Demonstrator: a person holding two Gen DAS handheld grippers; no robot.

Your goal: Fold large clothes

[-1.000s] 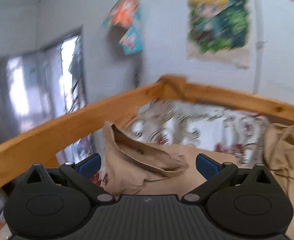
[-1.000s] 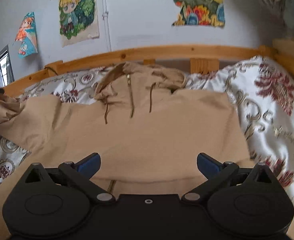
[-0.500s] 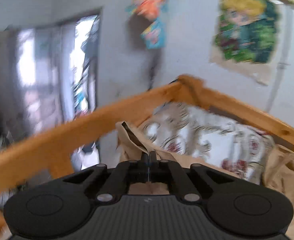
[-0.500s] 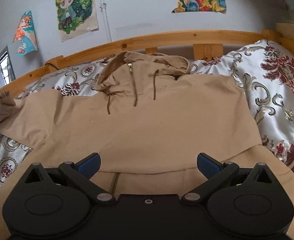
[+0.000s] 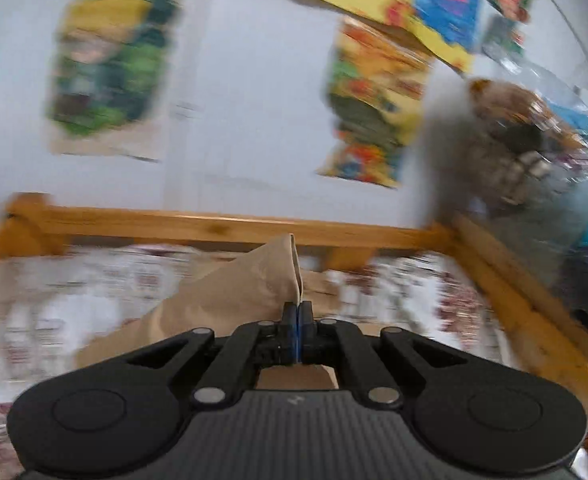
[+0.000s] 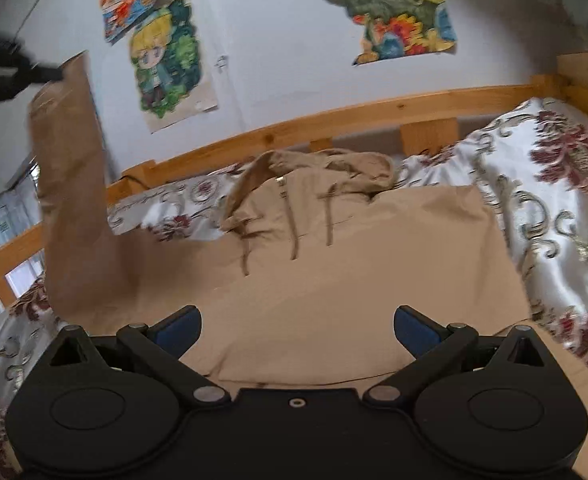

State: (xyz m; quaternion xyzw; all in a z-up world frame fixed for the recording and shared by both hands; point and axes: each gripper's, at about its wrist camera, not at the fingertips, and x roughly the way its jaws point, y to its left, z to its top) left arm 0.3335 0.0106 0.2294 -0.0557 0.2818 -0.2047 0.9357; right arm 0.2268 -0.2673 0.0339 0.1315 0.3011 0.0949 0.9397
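In the left wrist view, the left tongs (image 5: 296,326) are sitting at lower centre, pinched tight on the sleeve cuff (image 5: 270,272) of the tan hoodie (image 5: 198,312); the background is blurring. In the right wrist view, the hoodie is lying flat on the bed (image 6: 554,200) at centre, its sleeve hanging raised at upper left. The right tongs (image 6: 296,330) are gaping wide, gripping nothing. The sleeve fold looks underway; next, probably laying the cuff across the chest.

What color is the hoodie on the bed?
The hoodie is plain tan, like light brown. It shows best in the right wrist view.
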